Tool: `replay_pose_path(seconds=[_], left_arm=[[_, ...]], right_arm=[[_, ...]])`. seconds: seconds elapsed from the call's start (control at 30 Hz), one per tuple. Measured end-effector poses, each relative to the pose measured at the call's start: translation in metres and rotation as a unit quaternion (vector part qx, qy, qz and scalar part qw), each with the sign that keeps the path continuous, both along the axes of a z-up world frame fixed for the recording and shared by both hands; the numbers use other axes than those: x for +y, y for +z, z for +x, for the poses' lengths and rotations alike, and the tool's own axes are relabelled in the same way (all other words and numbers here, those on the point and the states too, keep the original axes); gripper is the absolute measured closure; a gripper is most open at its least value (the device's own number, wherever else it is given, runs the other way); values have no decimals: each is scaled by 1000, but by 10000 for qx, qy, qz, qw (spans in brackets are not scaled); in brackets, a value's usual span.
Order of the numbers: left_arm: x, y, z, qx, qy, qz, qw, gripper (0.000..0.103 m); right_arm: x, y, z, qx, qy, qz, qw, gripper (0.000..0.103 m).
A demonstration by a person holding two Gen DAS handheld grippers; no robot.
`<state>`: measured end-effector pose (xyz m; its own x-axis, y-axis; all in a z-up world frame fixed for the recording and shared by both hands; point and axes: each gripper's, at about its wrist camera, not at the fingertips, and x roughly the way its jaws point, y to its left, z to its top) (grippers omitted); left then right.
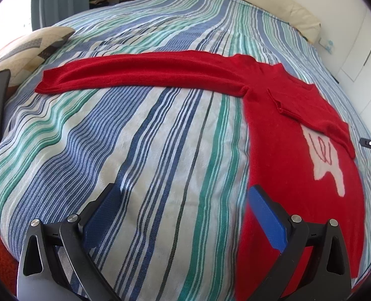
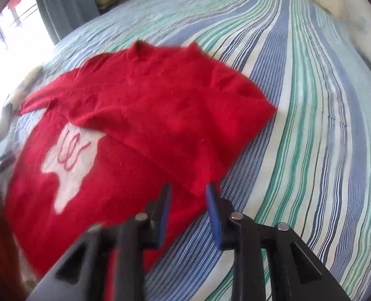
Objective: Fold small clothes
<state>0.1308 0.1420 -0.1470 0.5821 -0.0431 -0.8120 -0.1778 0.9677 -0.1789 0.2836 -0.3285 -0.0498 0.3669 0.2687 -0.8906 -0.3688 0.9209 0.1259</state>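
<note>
Right gripper (image 2: 188, 188): your blue-padded fingers stand partly apart, pointing steeply down at the near edge of the folded-over sleeve. The tip of that sleeve's cuff sits in the gap between the pads, but you cannot tell from the blurred view whether either pad presses on it.

Left gripper (image 1: 184, 192): your jaws are spread wide with nothing between them. The left pad hangs over bare bedspread; the right pad is over the sweater's left edge.

Sweater (image 2: 125, 115): red knit, lying flat on the bed with its neck away from you. A white patch with red stitched lines (image 2: 71, 160) shows on the chest.

Folded sleeve (image 2: 175, 135): laid across the body of the sweater, its upper edge covering the top of the white patch, its cuff end at the sweater's right side by your right gripper.

Other sleeve (image 1: 125, 72): stretched straight out to the left across the bedspread, flat and unfolded.

Bedspread (image 1: 140, 145): blue, green and white stripes, covering the whole bed.

Pillow (image 1: 32, 47): patterned, at the far left edge of the bed, well apart from the sweater.
</note>
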Motion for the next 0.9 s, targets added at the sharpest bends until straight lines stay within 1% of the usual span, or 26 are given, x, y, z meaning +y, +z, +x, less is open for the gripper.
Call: replay_pose_path(seconds=[0.03, 0.1, 0.2, 0.23, 0.27, 0.3, 0.33, 0.4, 0.43, 0.47, 0.5, 0.53, 0.6, 0.67, 0.73, 0.77, 0.8, 0.83, 0.9], left_arm=[[-1, 0, 1, 4, -9, 11, 10000, 1], [-4, -1, 3, 24, -18, 41, 10000, 1], [-5, -3, 3, 61, -34, 120, 9999, 1], [-5, -4, 4, 76, -43, 138, 9999, 1], [-5, -5, 4, 86, -49, 149, 9998, 1], [-5, -6, 4, 94, -53, 159, 9998, 1], [-6, -6, 5, 99, -60, 174, 9998, 1], [-7, -6, 6, 116, -70, 187, 9997, 1], [-7, -6, 7, 123, -69, 172, 9998, 1], [-6, -6, 8, 126, -66, 144, 9998, 1], [-6, -6, 9, 124, -59, 108, 9998, 1], [-6, -5, 9, 122, -46, 68, 9999, 1], [-4, -4, 9, 105, -34, -3, 9999, 1], [-4, -4, 8, 98, -37, -25, 9999, 1], [-7, -4, 8, 105, -58, 28, 9999, 1], [-8, -4, 8, 99, -66, 64, 9999, 1], [-9, -4, 7, 85, -83, 103, 9999, 1], [-10, -4, 6, 64, -107, 156, 9998, 1], [-12, -1, 2, 3, -157, 297, 9994, 1]], right_arm=[[-9, 6, 11, -36, -323, 122, 9994, 63], [-24, 2, 39, 148, -944, 338, 9948, 63], [-28, -14, 72, 175, -1393, 321, 9896, 63], [-27, -21, 82, 246, -1462, 383, 9882, 71], [-26, -26, 89, 224, -1549, 304, 9872, 98], [-28, -27, 97, 18, -1712, 218, 9850, 98], [-34, -28, 101, -121, -1919, 261, 9810, 99], [-42, -41, 112, -4, -2206, 277, 9750, 98], [-43, -46, 113, 49, -2195, 240, 9753, 94], [-41, -46, 113, 15, -2151, 180, 9764, 81], [-42, -43, 111, -37, -2146, 149, 9766, 74], [-44, -37, 107, -93, -2165, 220, 9760, 64], [-47, -18, 91, -376, -2130, 425, 9754, 63], [-39, 0, 71, -593, -1705, 675, 9812, 63], [-23, 7, 52, -416, -1106, 1097, 9869, 63], [-15, 6, 41, -296, -855, 1219, 9884, 64], [-6, 0, 30, -188, -685, 1194, 9903, 63], [0, -8, 20, -80, -602, 1010, 9930, 63], [3, -31, 1, 86, -724, 367, 9967, 63]])
